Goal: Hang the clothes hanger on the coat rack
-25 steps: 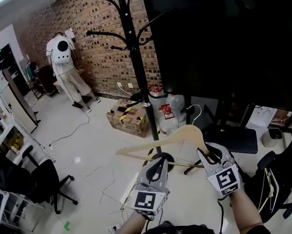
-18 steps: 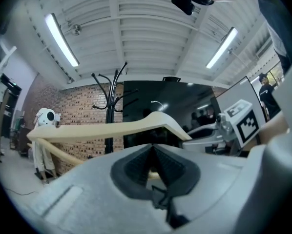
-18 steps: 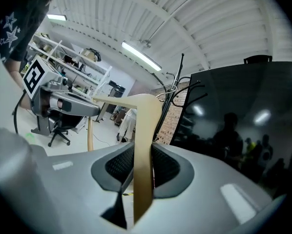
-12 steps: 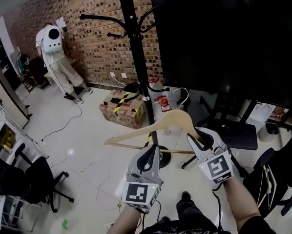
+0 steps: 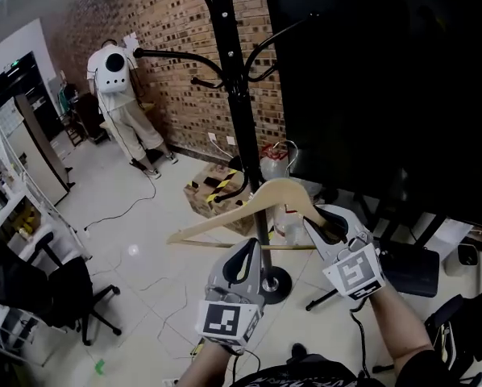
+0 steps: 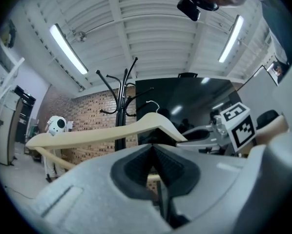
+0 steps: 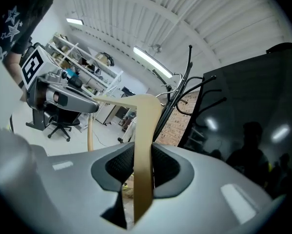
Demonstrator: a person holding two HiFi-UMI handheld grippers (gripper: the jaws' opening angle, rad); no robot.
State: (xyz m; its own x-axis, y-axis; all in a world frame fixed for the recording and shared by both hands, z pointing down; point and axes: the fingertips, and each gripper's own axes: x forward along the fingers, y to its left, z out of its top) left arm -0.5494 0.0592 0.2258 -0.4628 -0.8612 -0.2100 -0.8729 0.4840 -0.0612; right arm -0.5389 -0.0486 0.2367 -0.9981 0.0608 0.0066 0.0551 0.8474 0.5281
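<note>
1. Two claws hold one wooden hanger (image 5: 225,218) in the air near the coat rack (image 5: 239,111).
2. Half-closed right claw (image 7: 142,156) presses on its sloping arm.
3. Nearly closed left claw (image 6: 153,153) pinches its lower bar.

The left forearm (image 5: 202,368) and right forearm (image 5: 398,341) reach forward from the bottom of the head view, holding the 2 grippers side by side, near each other. The left gripper (image 5: 250,247) points ahead and slightly upward. Its jaws look closed on the lower bar of the clothes hanger (image 5: 225,220), though only a sliver shows between the pads. The right gripper (image 5: 317,226) sits level, pads clamped on the hanger's sloping arm.
</note>
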